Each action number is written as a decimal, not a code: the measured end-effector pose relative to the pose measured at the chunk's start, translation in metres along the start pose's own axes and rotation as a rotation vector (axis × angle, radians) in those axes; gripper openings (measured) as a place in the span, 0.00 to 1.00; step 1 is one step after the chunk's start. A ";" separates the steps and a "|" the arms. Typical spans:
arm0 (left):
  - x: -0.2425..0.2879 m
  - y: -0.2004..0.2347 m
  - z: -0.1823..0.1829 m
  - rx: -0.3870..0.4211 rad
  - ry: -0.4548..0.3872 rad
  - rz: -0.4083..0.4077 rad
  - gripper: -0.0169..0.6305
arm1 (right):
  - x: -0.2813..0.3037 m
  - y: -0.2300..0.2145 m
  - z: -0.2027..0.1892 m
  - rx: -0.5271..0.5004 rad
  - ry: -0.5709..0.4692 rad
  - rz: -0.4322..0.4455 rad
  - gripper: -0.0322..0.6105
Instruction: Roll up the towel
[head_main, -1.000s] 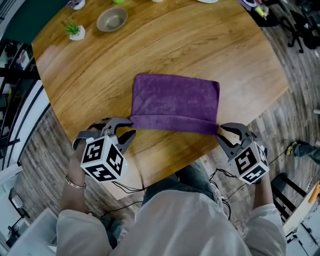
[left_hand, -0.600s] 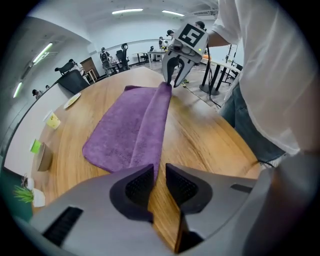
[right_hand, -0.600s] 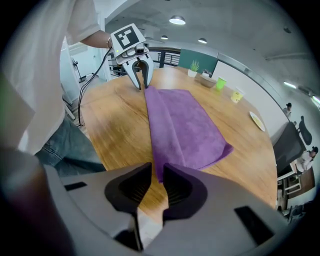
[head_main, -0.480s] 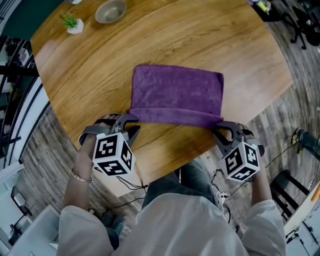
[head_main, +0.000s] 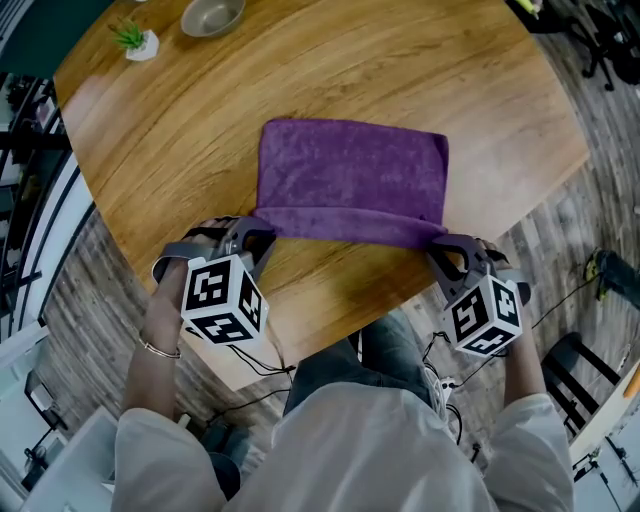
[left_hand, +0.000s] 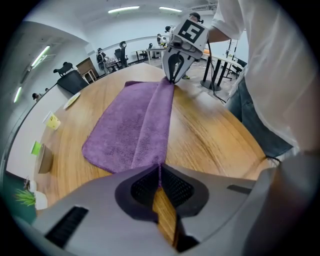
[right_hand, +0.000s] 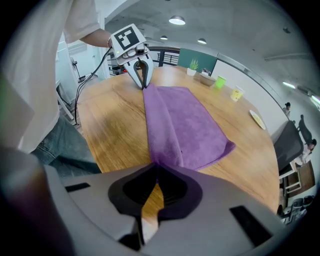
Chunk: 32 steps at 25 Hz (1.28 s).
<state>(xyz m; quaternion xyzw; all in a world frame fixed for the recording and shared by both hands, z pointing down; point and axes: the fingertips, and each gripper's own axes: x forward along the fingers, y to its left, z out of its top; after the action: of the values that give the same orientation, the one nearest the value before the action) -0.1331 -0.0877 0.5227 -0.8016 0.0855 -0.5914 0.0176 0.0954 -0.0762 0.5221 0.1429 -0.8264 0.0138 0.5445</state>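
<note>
On the wooden counter (head_main: 300, 60), near its front edge: purple towel (head_main: 350, 175). Lies spread flat, near edge turned over into a narrow fold. At the fold's left corner, left claw (head_main: 258, 232): has just closed and now pinches the cloth between its pads. At the fold's right corner, right claw (head_main: 440, 243): likewise just closed, pressed together on the towel. Both point steeply down, tips at the counter surface. Far back by the counter's left edge, well apart from the towel: a bowl (head_main: 212, 15) and a small potted plant (head_main: 133, 40).
</note>
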 end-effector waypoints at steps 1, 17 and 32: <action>-0.001 -0.001 0.000 -0.003 -0.002 -0.002 0.05 | -0.001 0.000 0.000 0.009 -0.002 0.003 0.08; -0.030 -0.023 0.007 -0.082 -0.033 -0.089 0.05 | -0.036 0.017 0.001 0.151 -0.031 0.116 0.07; -0.010 0.056 0.013 -0.160 -0.041 -0.050 0.05 | -0.013 -0.045 0.003 0.201 -0.052 0.137 0.07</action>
<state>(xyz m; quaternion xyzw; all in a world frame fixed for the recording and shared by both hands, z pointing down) -0.1306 -0.1419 0.5022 -0.8142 0.1122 -0.5665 -0.0597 0.1086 -0.1173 0.5035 0.1402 -0.8424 0.1300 0.5038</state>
